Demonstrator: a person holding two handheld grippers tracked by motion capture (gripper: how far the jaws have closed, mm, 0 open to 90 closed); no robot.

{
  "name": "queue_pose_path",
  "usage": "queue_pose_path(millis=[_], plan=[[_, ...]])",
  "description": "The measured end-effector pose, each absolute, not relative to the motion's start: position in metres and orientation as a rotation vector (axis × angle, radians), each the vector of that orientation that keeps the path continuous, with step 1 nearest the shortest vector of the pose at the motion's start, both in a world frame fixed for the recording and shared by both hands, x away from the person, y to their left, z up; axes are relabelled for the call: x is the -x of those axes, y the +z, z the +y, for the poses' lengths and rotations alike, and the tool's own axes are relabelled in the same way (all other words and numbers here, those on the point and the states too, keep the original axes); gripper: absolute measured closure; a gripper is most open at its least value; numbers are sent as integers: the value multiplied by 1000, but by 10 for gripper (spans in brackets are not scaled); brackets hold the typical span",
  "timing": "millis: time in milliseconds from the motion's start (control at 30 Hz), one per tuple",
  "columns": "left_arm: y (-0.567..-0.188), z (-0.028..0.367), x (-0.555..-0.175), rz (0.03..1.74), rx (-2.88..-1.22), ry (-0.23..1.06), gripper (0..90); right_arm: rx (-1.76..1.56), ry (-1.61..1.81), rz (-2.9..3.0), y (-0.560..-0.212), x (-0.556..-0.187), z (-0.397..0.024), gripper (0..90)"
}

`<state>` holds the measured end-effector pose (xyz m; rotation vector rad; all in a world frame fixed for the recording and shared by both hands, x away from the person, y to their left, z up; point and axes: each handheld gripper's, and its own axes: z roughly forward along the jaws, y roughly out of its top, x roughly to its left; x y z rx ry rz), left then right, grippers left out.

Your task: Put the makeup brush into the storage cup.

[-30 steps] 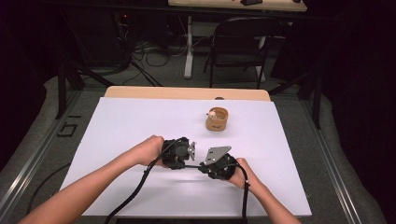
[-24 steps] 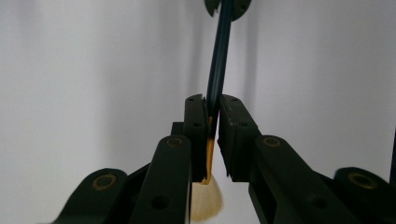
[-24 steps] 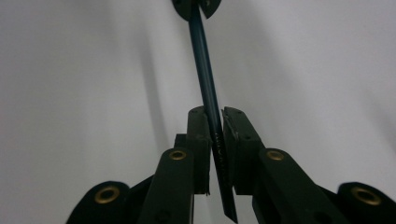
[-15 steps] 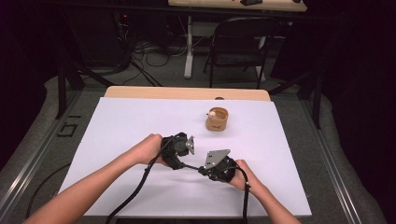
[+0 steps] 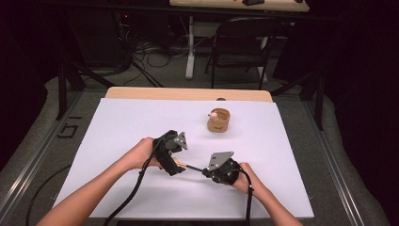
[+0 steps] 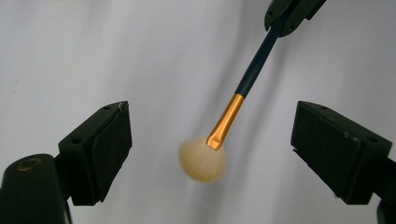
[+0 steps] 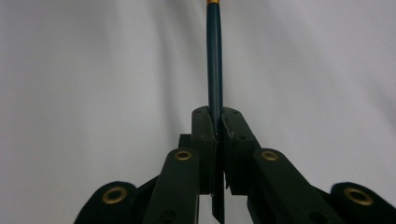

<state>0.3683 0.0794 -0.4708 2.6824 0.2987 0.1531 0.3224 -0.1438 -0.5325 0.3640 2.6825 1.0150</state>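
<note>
High view, left hand-held gripper [image 5: 176, 165]: held in the person's left hand [image 5: 143, 153], low over the white counter [image 5: 122, 127], aimed across at the other one.
High view, right hand-held gripper [image 5: 205, 171]: in the right hand [image 5: 247, 176], nose pointing at the left gripper, grey plate on top.
High view, brush [image 5: 186, 165]: a thin stick bridging the two grippers, orange bit at the left gripper's end. Pretty tiny here tbh.
High view, cup [image 5: 219, 120]: small tan round container sitting on the counter, well beyond both grippers, something pale resting on its rim, can't tell what.
High view, background: a dark folding chair [image 5: 240, 49] on the floor past the counter's far edge.

Left gripper view, left hand-held gripper [image 6: 210, 149]: jaws spread wide apart, nothing touching either pad.
Left gripper view, brush [image 6: 219, 135]: fluffy tan fan head hangs right between the open jaws, gold ferrule above it, dark blue handle running up and away.
Left gripper view, right hand-held gripper [image 6: 285, 21]: farther off at the top, pinching the handle's far end.

Right gripper view, right hand-held gripper [image 7: 218, 122]: jaws squeezed together on the brush handle.
Right gripper view, brush [image 7: 215, 56]: dark blue handle sticks straight out ahead from the jaws, a sliver of gold at the top edge, plain white counter [image 7: 84, 70] behind.
</note>
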Motion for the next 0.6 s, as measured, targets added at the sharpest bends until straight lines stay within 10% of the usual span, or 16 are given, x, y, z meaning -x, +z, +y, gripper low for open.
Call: queue_pose_path(millis=[600], plan=[[-487, 111, -362, 469, -2564, 217, 2, -418, 1029, 2638, -531, -322, -149, 851]])
